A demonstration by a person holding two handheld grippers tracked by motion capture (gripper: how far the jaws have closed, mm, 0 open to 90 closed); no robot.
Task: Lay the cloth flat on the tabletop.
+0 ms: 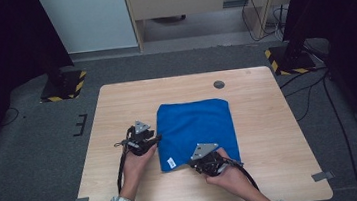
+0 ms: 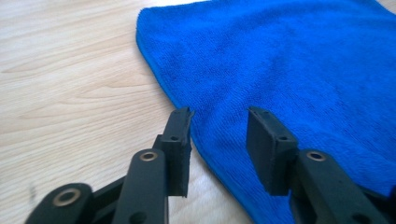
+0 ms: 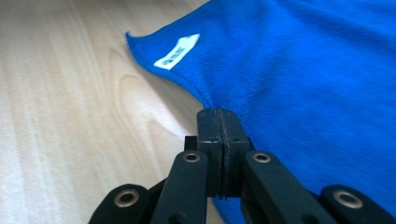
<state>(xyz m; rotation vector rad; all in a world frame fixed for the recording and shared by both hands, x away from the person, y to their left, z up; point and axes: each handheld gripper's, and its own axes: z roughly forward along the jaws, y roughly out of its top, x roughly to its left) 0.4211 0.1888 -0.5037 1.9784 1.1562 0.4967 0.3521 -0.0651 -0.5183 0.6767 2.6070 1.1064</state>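
Your right gripper (image 3: 218,122) sits nearest you at the near hem of the blue cloth (image 1: 197,126), jaws pressed together with no fold clearly between them, so a lift from here could come up empty and only drag the hem. Further on, your left gripper (image 2: 219,128) has its jaws spread astride the cloth's left edge, one over the wooden table (image 1: 262,106), one over fabric; closing too high would miss it. The cloth lies flat mid-table, white label (image 3: 177,51) at its near-left corner.
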